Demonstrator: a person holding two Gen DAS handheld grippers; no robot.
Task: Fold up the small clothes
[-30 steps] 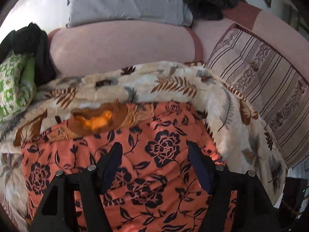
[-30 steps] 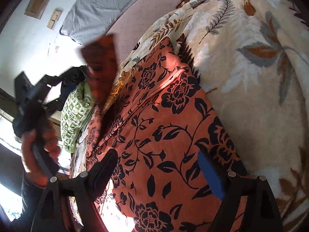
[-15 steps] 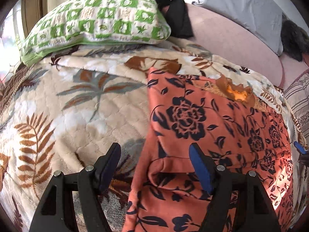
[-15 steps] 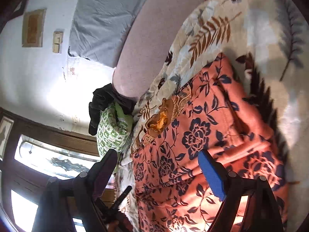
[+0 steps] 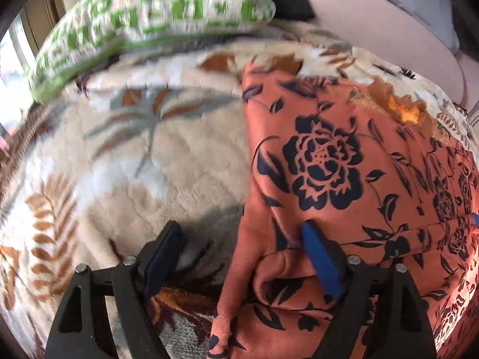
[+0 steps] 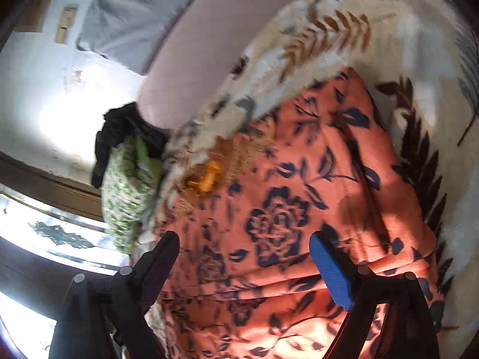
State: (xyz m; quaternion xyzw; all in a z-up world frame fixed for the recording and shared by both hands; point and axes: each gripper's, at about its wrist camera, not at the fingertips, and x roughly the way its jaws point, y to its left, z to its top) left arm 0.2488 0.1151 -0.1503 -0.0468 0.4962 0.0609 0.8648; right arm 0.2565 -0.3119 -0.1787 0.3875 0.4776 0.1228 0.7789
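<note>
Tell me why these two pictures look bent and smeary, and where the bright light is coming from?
Both views are fisheye, so edges curve. Left wrist view: the green checked pillow is motion-smeared, while the orange floral garment is sharper. Right wrist view: blurred throughout, the window and wall are blown out, and sunlight streaks the garment's lower folds.

blur: green checked pillow above orange floral garment | cut off: garment's lower edge | blur: right-wrist garment print

Your left gripper and right gripper look alike: black triangular cut-out frames, two silver screws behind each jaw, a bright blue pad facing inward on one, a darker pad opposite
</note>
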